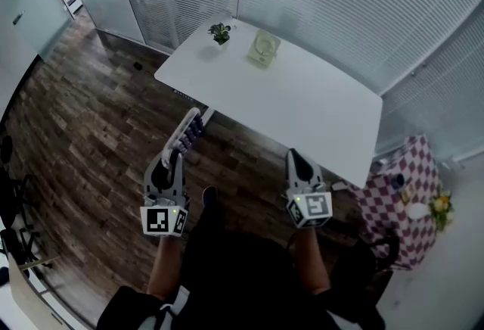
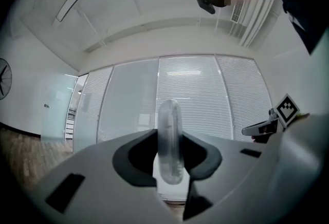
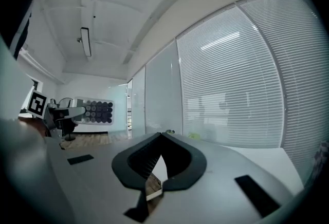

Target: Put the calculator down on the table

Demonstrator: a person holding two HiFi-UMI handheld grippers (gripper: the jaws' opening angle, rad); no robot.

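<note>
Left gripper (image 1: 176,158): jaws clamped on the near end of the calculator, pointing level towards the table.
Calculator (image 1: 187,132): held in the air on its edge between the left pads, above the wood floor (image 1: 91,132), near the table's near edge and not on it.
Right gripper (image 1: 293,157): jaws together, nothing between them.
Table (image 1: 318,109): white; a small potted plant (image 1: 220,33) and a pale green object (image 1: 263,48) stood near its far corner.

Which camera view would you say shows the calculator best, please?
The head view: the whole calculator shows, keys visible, gripped by the left tongs short of the table. The left gripper view shows it only edge-on; the right gripper view shows its keypad small, far left.
</note>
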